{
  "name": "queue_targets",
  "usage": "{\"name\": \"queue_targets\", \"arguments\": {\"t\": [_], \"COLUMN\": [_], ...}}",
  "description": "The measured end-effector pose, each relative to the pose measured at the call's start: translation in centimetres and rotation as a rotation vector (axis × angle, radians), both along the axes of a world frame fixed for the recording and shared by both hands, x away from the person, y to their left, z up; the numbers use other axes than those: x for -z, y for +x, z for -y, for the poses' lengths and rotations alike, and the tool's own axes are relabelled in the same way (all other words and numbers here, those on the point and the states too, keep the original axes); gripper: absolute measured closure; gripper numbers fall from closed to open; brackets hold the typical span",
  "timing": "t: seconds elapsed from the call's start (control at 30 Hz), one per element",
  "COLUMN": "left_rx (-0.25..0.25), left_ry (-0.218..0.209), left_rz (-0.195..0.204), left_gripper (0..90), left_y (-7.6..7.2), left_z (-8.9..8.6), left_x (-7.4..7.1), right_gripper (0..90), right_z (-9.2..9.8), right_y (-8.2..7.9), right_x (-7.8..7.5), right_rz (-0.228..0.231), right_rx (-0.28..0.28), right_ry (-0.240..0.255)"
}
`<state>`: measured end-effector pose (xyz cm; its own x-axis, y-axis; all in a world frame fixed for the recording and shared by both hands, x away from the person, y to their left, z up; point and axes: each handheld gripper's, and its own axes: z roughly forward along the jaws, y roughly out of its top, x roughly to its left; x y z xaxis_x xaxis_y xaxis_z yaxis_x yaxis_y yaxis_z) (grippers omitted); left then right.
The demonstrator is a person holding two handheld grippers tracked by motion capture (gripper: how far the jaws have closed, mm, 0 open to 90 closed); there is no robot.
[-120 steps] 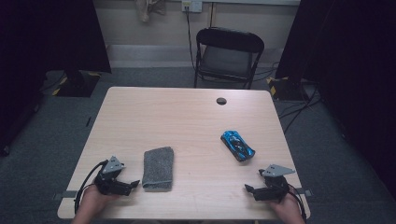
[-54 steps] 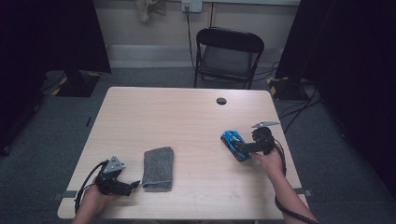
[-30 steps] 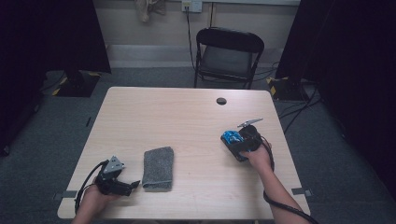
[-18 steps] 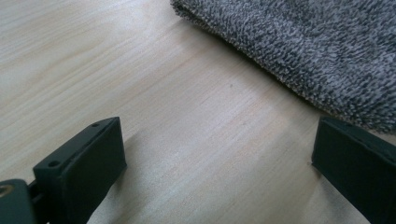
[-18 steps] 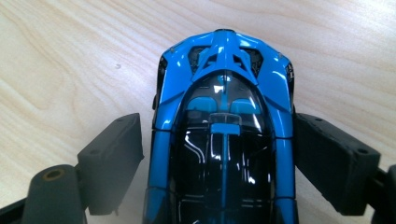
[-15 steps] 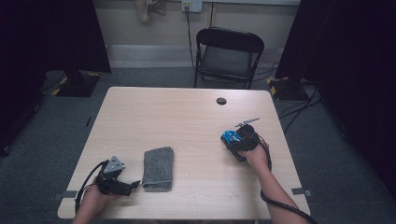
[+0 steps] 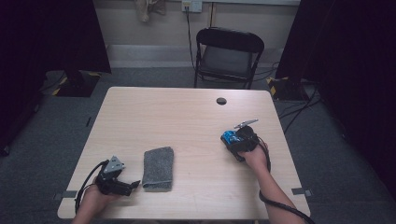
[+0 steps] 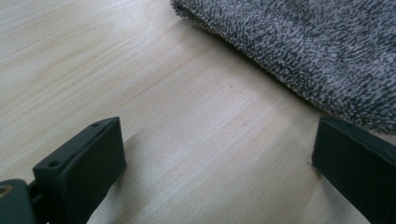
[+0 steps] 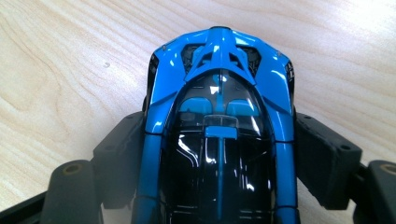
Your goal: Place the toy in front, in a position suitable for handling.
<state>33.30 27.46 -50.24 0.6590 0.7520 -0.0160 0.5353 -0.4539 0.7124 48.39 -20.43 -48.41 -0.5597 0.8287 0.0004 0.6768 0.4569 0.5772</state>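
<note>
A blue and black toy car [image 7: 228, 137] [image 9: 219, 84] lies right of centre on the wooden table [image 7: 177, 116]. My right gripper [image 7: 233, 140] [image 9: 219, 156] straddles it from behind. Its jaws have just been closing, and both pads now lie against the car's sides. A folded grey cloth [image 7: 158, 168] [image 8: 303, 51] lies near the front left. My left gripper [image 7: 135, 184] [image 8: 219, 172] rests on the table just left of the cloth. It is open, with bare wood between its jaws, and one jaw sits close to the cloth's edge.
A small black round disc [image 7: 221, 101] sits in the tabletop at the far middle. A black folding chair [image 7: 229, 51] stands behind the table's far edge. Bare wood spans the table's middle and back left.
My right gripper came from the front right edge up to the toy car and settled around it. The left gripper and the cloth have stayed put.
</note>
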Motion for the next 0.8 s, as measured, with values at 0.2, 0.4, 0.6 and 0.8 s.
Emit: {"name": "queue_targets", "arguments": {"t": [0.2,0.4,0.6,0.8], "left_rx": [0.000,0.002,0.002,0.001], "left_ry": [0.000,0.002,0.005,0.005], "left_rz": [0.000,0.000,0.001,0.001], "left_gripper": [1.9,1.7,1.5,1.4], "left_y": [0.00,0.02,0.07,0.12], "left_z": [0.00,0.00,0.01,0.04], "left_x": [0.00,-0.01,-0.02,-0.01], "right_gripper": [25.6,25.9,26.0,27.0], "right_z": [-0.16,-0.17,0.10,0.33], "right_y": [-0.16,-0.23,-0.26,-0.31], "right_x": [-0.05,-0.02,-0.09,-0.83], "right_rz": [-0.001,0.004,0.001,0.001], "right_rx": [0.022,0.038,0.045,0.012], "right_ry": [0.000,0.010,0.037,0.037]}}
